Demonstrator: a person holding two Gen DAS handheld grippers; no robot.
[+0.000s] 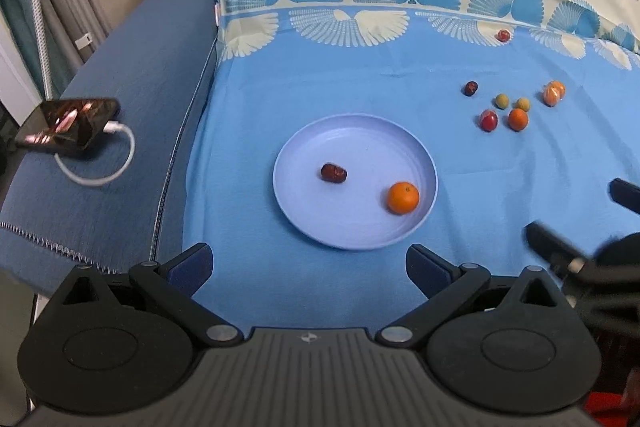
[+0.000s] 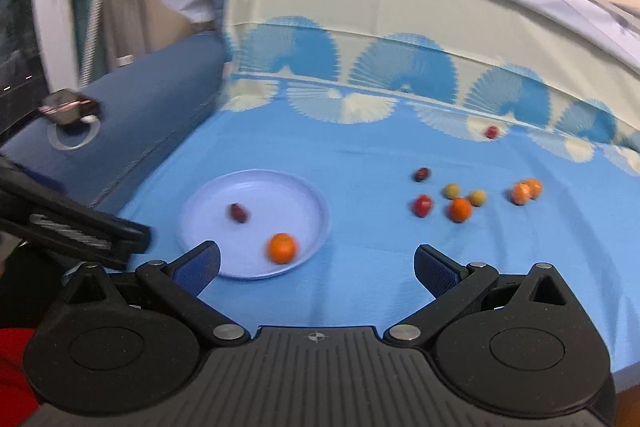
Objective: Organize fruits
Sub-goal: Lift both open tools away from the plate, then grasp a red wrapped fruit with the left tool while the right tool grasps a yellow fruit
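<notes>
Orange fruit plated, beyond left gripper

- My left gripper: jaws wide apart, nothing between them, just short of plate near rim.
- On plate: dark red date + orange, apart.
- Loose fruit cluster on blue cloth, far right of plate; one red fruit further back.
- Right gripper blurred at right edge.
- Phone w/ white cable on sofa arm, left.

Home living rm: blue sofa w/ patterned cloth, charging phone
</notes>
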